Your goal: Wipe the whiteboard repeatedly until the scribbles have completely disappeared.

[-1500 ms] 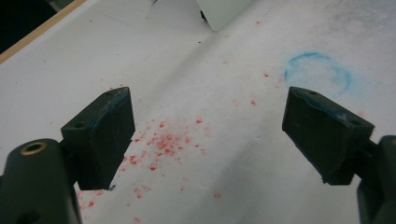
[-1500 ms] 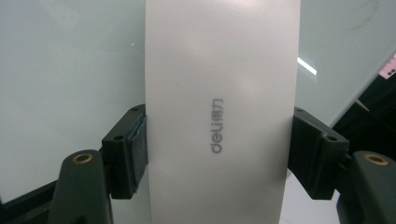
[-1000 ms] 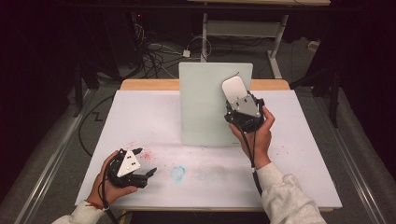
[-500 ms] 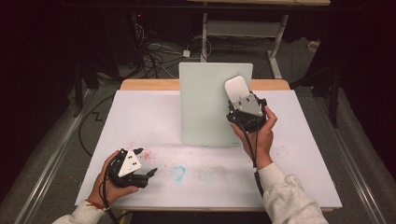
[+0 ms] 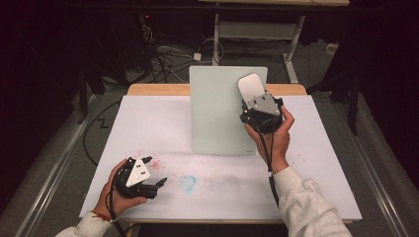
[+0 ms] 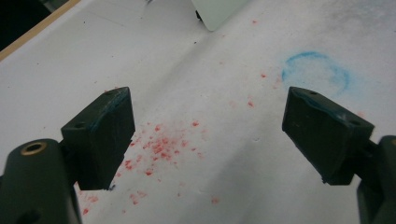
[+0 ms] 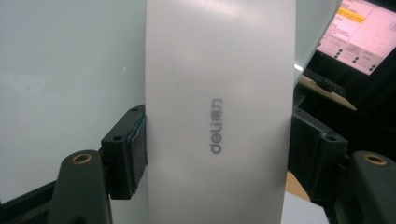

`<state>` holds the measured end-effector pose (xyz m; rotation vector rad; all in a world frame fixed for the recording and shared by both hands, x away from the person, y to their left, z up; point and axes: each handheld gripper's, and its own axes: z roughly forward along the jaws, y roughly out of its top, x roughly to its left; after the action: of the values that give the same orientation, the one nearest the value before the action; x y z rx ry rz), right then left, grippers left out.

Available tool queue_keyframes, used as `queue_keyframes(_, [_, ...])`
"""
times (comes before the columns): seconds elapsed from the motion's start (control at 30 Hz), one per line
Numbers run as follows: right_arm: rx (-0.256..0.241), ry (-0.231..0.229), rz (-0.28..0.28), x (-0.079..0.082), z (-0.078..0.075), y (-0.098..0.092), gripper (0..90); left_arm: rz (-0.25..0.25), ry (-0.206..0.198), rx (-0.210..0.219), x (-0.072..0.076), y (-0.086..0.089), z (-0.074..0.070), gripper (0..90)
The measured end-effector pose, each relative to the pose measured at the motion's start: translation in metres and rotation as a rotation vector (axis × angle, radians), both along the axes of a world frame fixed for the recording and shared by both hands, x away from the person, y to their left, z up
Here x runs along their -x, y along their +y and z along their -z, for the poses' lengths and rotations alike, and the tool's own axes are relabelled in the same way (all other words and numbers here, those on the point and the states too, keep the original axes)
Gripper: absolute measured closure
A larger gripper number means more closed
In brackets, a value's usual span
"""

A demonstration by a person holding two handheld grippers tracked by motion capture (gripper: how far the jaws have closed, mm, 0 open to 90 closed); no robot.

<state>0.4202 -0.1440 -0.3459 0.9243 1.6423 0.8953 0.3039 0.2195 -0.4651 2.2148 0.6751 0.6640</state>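
Observation:
A pale green-white board [image 5: 217,108] stands upright at the middle back of the table. A white oblong eraser [image 5: 249,85] marked "deli" [image 7: 219,116] lies flat against the board's upper right part. My right gripper [image 5: 255,100] is shut on the eraser, one jaw on each long side [image 7: 217,154]. The board [image 7: 70,70] shows behind the eraser in the right gripper view. Low at the front left, my left gripper [image 5: 159,183] is open over the white table cover. Nothing lies between its jaws [image 6: 205,135].
The white cover [image 5: 321,163] carries red specks [image 6: 159,149] under the left gripper and a faint blue ring smudge [image 5: 188,183] [image 6: 315,74] at front centre. A lower corner of the board [image 6: 217,11] shows ahead. Cables and a desk frame [image 5: 257,29] lie beyond the table.
My right gripper has slid the eraser slightly up and to the right along the board. The left gripper has barely moved.

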Motion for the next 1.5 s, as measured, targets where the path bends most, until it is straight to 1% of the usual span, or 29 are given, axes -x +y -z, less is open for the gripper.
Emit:
queue_keyframes(0.1, [-0.003, 0.003, 0.003, -0.003, -0.008, -0.001, 31.0, 0.0, -0.001, -0.002, 0.0, 0.0, 0.0, 16.3])
queue_keyframes(0.2, [0.002, -0.004, 0.007, -0.002, -0.005, -0.001, 30.9, 0.0, 0.001, -0.001, 0.001, 0.001, -0.001, 16.3])
queue_keyframes(0.27, [-0.002, 0.009, 0.004, 0.0, -0.001, -0.001, 31.0, 0.0, 0.0, -0.001, 0.002, 0.0, -0.001, 16.3])
queue_keyframes(0.37, [0.026, 0.023, -0.005, 0.005, 0.012, 0.001, 31.0, -0.001, -0.002, -0.002, 0.002, 0.0, -0.001, 16.3])
queue_keyframes(0.43, [0.033, 0.041, -0.013, 0.009, 0.021, 0.001, 31.0, -0.001, -0.002, -0.001, 0.002, 0.001, -0.001, 16.3])
queue_keyframes(0.63, [0.082, 0.054, -0.023, 0.019, 0.05, 0.002, 30.9, 0.002, -0.003, -0.01, 0.002, 0.0, -0.001, 16.3])
queue_keyframes(0.7, [0.1, 0.054, -0.026, 0.022, 0.057, 0.001, 31.0, 0.001, -0.002, -0.008, 0.002, 0.0, -0.002, 16.3])
queue_keyframes(0.73, [0.1, 0.059, -0.028, 0.023, 0.059, 0.0, 31.0, 0.001, -0.002, -0.01, 0.001, 0.0, -0.002, 16.3])
queue_keyframes(0.83, [0.088, 0.072, -0.032, 0.023, 0.057, -0.004, 31.0, 0.003, -0.004, -0.01, 0.002, 0.0, -0.002, 16.3])
queue_keyframes(0.97, [0.079, 0.053, -0.011, 0.02, 0.05, -0.006, 31.0, 0.001, 0.0, -0.01, 0.001, 0.0, -0.001, 16.3])
queue_keyframes(1.03, [0.076, 0.043, -0.006, 0.017, 0.043, -0.005, 31.0, 0.003, 0.002, -0.012, 0.001, -0.001, 0.0, 16.3])
queue_keyframes(1.2, [0.043, 0.029, -0.008, 0.007, 0.019, 0.0, 31.0, 0.003, 0.002, -0.006, 0.001, -0.002, 0.0, 16.3])
queue_keyframes(1.27, [0.042, 0.026, -0.006, 0.006, 0.015, 0.002, 31.0, 0.002, 0.002, -0.006, 0.0, -0.001, 0.0, 16.3])
queue_keyframes(1.33, [0.048, 0.018, -0.001, 0.007, 0.018, 0.002, 30.9, 0.0, 0.002, -0.005, 0.001, 0.0, 0.0, 16.3])
queue_keyframes(1.4, [0.061, 0.028, -0.01, 0.009, 0.025, 0.003, 30.9, -0.001, 0.002, -0.009, 0.001, 0.001, 0.0, 16.3])
queue_keyframes(1.5, [0.104, 0.043, -0.017, 0.015, 0.039, 0.007, 30.9, -0.001, 0.001, -0.008, 0.001, 0.001, -0.001, 16.3])
